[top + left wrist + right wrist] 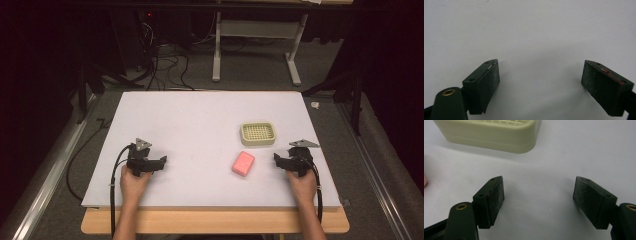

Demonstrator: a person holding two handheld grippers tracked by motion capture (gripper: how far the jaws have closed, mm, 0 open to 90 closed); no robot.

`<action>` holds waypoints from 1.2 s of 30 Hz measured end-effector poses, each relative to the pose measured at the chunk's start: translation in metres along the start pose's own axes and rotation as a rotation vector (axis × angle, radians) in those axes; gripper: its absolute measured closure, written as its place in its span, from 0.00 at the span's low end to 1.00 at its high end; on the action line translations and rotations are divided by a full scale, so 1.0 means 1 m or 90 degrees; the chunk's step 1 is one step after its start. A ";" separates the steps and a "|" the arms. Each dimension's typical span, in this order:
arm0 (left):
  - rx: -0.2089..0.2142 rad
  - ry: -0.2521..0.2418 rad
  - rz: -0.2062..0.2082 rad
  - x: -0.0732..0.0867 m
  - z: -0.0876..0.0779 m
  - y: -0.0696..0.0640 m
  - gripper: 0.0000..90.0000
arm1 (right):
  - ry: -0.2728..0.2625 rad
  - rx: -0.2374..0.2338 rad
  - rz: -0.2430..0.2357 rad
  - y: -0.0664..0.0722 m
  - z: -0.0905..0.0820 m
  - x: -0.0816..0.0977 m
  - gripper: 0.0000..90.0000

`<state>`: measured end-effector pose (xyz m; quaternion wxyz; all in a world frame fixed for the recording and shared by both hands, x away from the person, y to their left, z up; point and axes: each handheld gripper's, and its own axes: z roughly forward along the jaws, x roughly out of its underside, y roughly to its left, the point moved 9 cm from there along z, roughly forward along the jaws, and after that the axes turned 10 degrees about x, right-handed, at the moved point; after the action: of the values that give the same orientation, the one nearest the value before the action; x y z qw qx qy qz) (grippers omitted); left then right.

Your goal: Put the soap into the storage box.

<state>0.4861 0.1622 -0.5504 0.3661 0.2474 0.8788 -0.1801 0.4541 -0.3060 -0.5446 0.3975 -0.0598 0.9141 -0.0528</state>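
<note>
On the white bench [190,125], two hands and two tools. At the front left, the left hand [132,182] wrapped round the left hand-held gripper [162,161], tips turned toward the middle of the bench. Seen from the left gripper view, the left hand-held gripper [540,80] wide open, with both black pads far apart and just bare white bench between them. Holding nothing, touching nothing but maybe the bench under it; hard to tell if resting or floating just above. At the front right, the right hand [302,182] wrapped round the right hand-held gripper [276,159], tips turned to the left, toward a pink bar of soap [243,163]. Soap flat on the bench, near those tips but not touching them, and not between the pads. Just behind the soap, a cream soap dish [258,142] with a grid of little holes on top, sitting apart from the soap and with no soap in it. From the right gripper view, the right hand-held gripper [539,200] open too, pads well apart with only white bench in the gap. Holding nothing. Soap dish [491,137] up ahead of the pads, near but not touching. A tiny bit of pink at the left edge there.
</note>
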 end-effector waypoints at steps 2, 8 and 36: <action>-0.001 0.000 0.000 0.000 0.000 0.000 0.17 | 0.001 -0.001 0.002 0.000 0.000 0.000 0.28; -0.001 -0.001 -0.001 0.000 0.000 0.000 0.17 | 0.000 -0.001 0.002 0.000 0.000 0.000 0.28; -0.007 -0.001 -0.007 0.000 -0.001 0.002 0.18 | -0.009 -0.042 -0.015 0.013 -0.007 -0.003 0.20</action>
<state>0.4866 0.1641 -0.5501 0.3673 0.2406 0.8807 -0.1778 0.4503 -0.2926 -0.5396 0.4010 -0.0838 0.9118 -0.0272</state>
